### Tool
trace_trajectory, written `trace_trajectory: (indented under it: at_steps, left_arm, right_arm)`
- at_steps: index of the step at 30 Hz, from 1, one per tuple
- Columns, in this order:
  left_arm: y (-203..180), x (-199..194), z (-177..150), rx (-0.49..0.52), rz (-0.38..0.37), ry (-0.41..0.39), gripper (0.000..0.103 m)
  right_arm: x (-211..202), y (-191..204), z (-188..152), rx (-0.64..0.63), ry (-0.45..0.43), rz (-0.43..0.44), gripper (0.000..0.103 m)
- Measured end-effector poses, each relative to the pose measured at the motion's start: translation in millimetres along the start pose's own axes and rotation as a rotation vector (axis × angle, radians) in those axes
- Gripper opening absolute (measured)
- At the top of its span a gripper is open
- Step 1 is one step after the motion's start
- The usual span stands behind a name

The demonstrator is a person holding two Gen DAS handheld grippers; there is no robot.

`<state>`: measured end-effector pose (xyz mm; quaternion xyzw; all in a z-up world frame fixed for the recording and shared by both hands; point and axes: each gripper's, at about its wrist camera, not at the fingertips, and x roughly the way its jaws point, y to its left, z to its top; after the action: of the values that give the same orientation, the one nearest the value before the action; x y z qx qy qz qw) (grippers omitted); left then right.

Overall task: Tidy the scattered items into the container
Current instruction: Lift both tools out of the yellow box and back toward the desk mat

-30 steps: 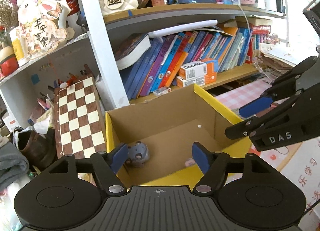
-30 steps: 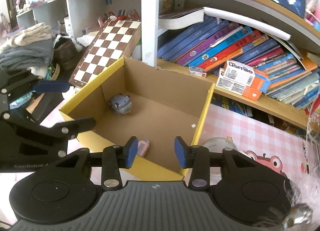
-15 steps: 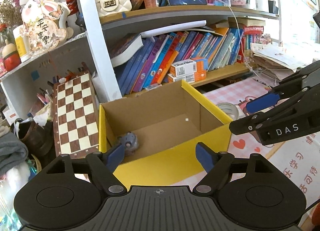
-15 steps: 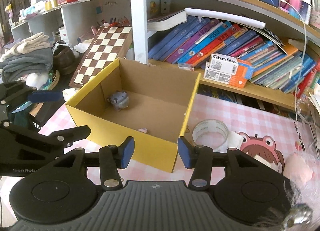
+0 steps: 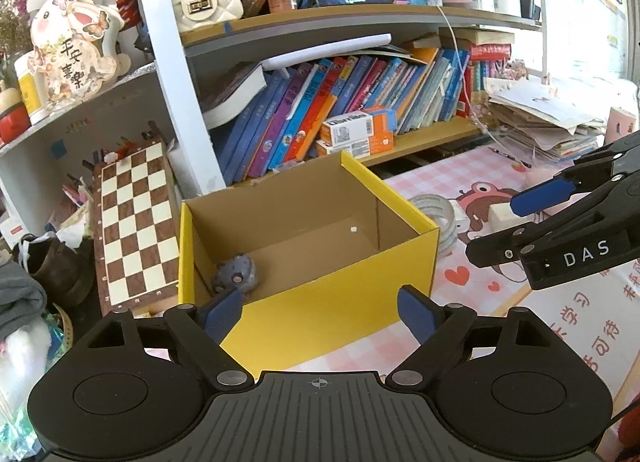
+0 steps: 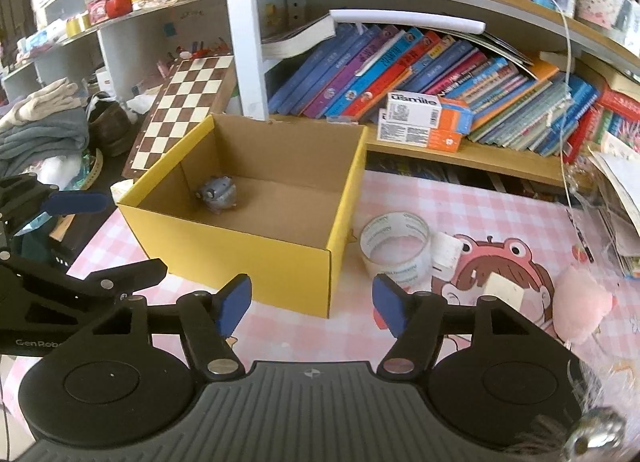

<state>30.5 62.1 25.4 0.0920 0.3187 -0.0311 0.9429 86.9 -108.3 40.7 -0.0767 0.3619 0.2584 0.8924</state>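
Your left tool [image 5: 320, 308] and right tool [image 6: 312, 304] are both opening, nothing between the pads. The yellow cardboard box [image 6: 256, 250] on the bench holds a grey plush toy [image 6: 218, 192]; the tape roll [image 6: 394, 250] sits just beside it.

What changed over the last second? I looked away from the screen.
Both tongs, left and right, pulled back from over the yellow box, their jaws opening with nothing between them. The grey toy stayed in the box; the tape roll stayed on the table beside it.

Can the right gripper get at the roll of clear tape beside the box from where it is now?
Probably yes: the tape roll lies uncovered just ahead of the right gripper, whose empty jaws are opening, clear of the yellow box.
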Motion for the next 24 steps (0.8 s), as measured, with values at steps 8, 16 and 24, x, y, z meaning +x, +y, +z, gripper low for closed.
trace_trajectory:
  at_steps: [8, 16, 24]
  left_arm:
    - [-13, 1, -4, 0.004, -0.042, 0.026, 0.095]
    - [-32, 7, -5, 0.023, -0.068, 0.050, 0.099]
    - [-47, 7, -6, 0.015, -0.075, 0.053, 0.100]
  right_arm:
    - [-8, -14, -19, 0.064, -0.003, -0.052, 0.083]
    - [-17, -24, -41, 0.086, 0.001, -0.111, 0.086]
    - [-23, -35, -55, 0.108, -0.014, -0.159, 0.088]
